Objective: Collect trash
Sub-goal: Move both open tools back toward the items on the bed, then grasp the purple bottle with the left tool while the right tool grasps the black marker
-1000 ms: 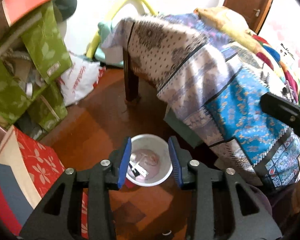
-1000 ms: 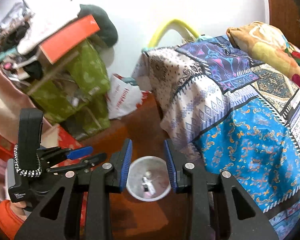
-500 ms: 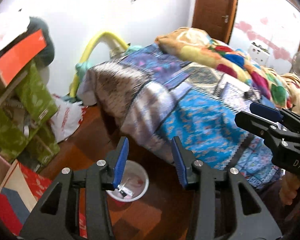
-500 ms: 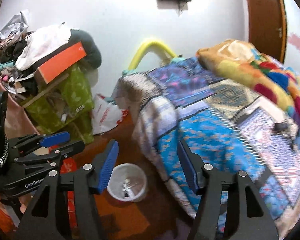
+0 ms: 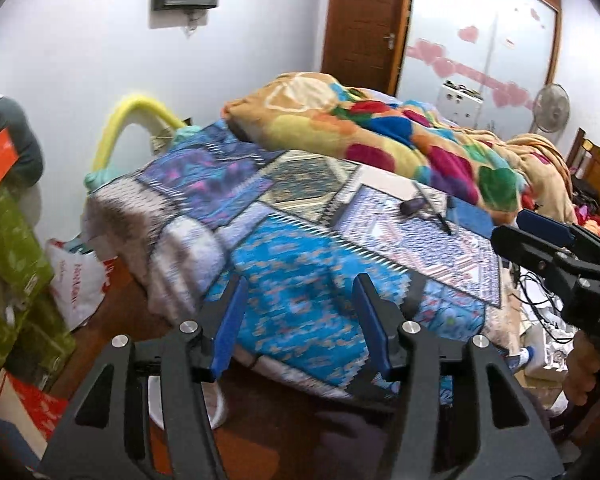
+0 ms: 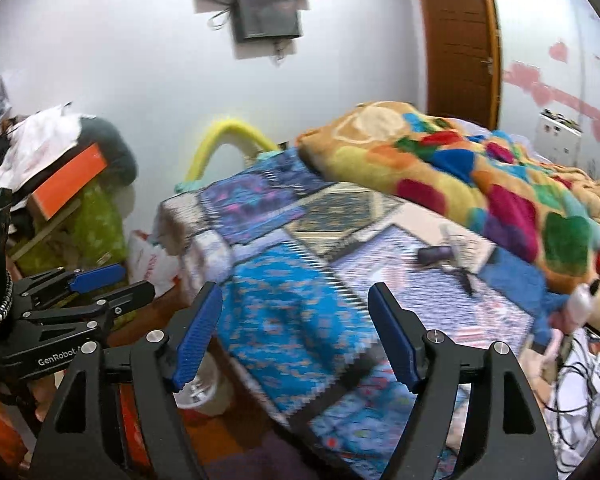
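Both views have swung up and away from the floor: a second ago each gripper looked straight down into the round white plastic bin (image 6: 204,390) on the reddish-brown wooden floor (image 5: 252,436), and now the bed with its blue-and-purple patchwork cover (image 5: 300,304) fills the middle of both. The bin has slid to the lower left of each view, half hidden behind the left finger, with small pale scraps just visible inside it in the right wrist view.

The thick blanket with bright multicoloured patches (image 6: 460,168) lies heaped along the far side of the bed. In front of it, on the flat cover, rest a small dark purple cylinder-shaped object (image 6: 434,256) and, just beside it, a thin dark stick-like item (image 5: 436,212); blur keeps me from saying what either is.

The right gripper (image 6: 296,336) has just been opening its jaws, which stand wide apart with nothing between them. The left gripper (image 5: 300,324) has likewise been opening, to a moderate gap, and holds nothing.

I judge that a drop into the bin is finished and both hands are freed for the next pickup. The small items on the bed look like the likeliest next trash, though that is only a guess.
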Demonstrator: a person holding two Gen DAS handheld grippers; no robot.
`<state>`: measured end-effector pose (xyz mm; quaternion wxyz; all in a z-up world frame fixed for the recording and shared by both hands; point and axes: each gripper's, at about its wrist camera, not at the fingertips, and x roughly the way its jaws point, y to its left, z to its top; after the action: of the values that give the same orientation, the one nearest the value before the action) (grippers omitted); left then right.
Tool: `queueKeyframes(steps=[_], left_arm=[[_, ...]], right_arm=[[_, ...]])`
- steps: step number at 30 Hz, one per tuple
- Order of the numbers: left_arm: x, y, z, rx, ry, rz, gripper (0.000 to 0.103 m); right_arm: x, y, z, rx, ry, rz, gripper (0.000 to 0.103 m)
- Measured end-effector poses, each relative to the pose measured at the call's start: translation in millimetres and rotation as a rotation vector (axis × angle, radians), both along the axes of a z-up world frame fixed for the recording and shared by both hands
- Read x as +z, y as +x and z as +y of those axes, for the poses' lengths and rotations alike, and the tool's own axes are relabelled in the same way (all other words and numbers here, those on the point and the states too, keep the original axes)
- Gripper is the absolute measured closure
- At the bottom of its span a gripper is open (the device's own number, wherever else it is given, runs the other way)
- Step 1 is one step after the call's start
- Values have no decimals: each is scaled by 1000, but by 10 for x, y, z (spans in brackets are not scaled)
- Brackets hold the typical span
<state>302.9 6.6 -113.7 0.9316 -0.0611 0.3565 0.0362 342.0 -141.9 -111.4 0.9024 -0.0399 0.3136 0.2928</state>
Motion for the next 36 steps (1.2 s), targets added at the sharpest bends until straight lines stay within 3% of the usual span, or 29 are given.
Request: queueKeyframes(steps=[9,18,26,29,31,36], left_arm=[[-127,594,-532,-83,-7,22,44],[-486,1346,-889,-156,-58,94,44],[-748,1942,-1104,-204,-48,138,44],[-840,2133,-1149,-219,-57,150,44],[-885,2222,-1161,-222,-65,154,44],[-976,2429,-1214,-244,-69,156,44]], right_arm=[[-57,376,-711,-145,-88,-12,30],[-399,920,-1213,-280,-136,74,28],[-797,1424,-1245,-241,-157,159,28],[-905,1604,-1205,-211,-141,184,39],[-978,1732,-1152,-179,-139,208,54],[-1126,2051,-1017,-127,-135,245,67]])
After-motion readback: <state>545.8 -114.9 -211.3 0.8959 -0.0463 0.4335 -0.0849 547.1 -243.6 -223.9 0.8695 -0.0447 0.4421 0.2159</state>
